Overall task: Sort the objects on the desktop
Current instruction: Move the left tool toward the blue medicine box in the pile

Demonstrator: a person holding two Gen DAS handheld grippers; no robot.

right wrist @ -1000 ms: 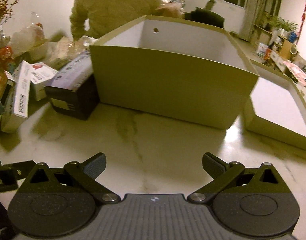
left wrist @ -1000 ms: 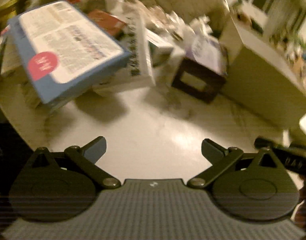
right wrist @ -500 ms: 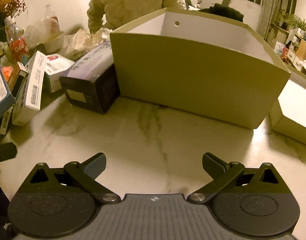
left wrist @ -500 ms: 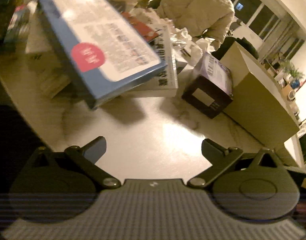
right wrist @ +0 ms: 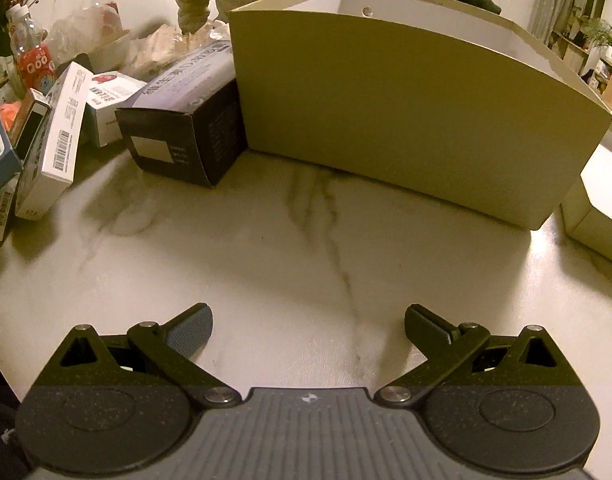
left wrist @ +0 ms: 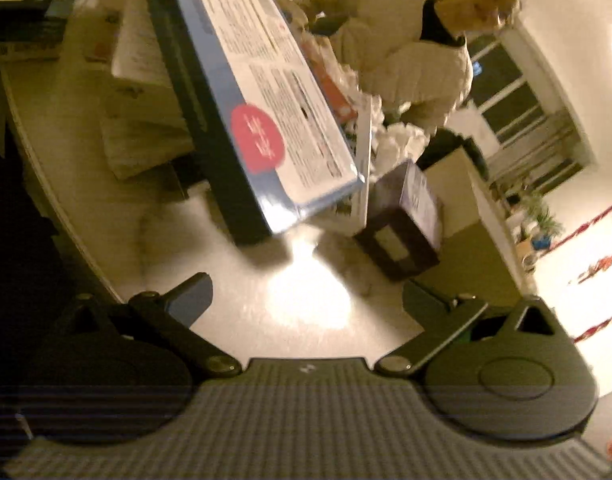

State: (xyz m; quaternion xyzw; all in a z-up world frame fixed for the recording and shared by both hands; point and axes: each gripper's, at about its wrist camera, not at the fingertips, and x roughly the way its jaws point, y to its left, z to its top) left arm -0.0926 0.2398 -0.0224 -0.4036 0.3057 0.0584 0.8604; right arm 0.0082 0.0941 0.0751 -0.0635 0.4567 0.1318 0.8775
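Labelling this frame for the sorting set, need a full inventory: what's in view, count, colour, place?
big open box: 1, olive outside, white inside, back of table
lid: 1, olive, right of big open box
dark box: 1, black with lilac top, touching big open box's left end
blue box: 1, blue with white label and red dot, tilted on the pile at left
white boxes: several, leaning at left; exact count unclear
bottle: 1, clear with red label, far left
table: 1, white marble
person: 1, cream jacket, far side of table
left gripper: jaws open, empty
right gripper: jaws open, empty
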